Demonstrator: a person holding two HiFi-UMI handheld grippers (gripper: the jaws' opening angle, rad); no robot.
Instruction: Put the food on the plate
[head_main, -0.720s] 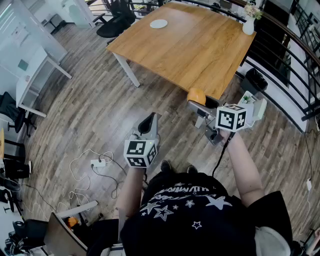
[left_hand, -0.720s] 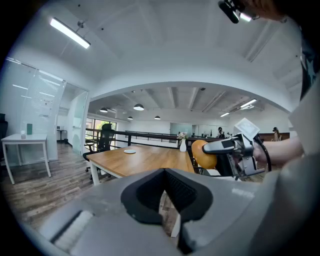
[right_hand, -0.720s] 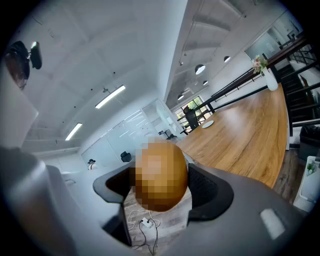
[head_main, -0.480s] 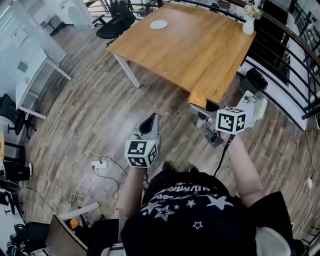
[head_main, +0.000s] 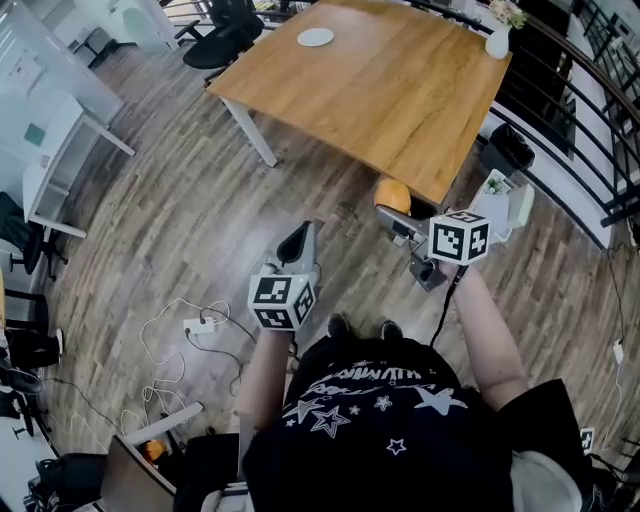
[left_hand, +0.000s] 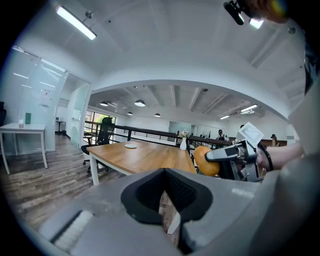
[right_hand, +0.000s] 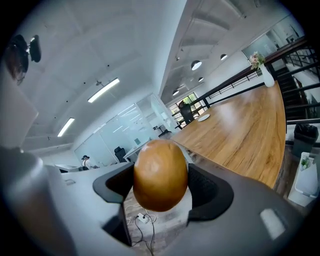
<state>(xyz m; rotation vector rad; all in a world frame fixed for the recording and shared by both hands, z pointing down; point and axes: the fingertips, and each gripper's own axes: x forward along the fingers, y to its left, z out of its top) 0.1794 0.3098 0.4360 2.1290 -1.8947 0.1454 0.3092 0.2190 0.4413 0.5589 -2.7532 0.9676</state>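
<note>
I'm seeing the food (right_hand: 160, 175) coming across smooth and glossy, golden-brown like a glazed crust. The right tool (right_hand: 162, 186) and the left tool (left_hand: 167, 202) are both reading as matt grey plastic. The left one's pads (left_hand: 184, 192) are showing black, ribbed, rubbery-looking faces. The tabletop (head_main: 390, 90) is glowing as warm wood with a satin sheen. The floor (head_main: 180, 220) is looking like greyer, rougher-grained planks, and the plate (head_main: 316, 37) is looking white and smooth.

Distant plate (head_main: 316, 37), details too small
</note>
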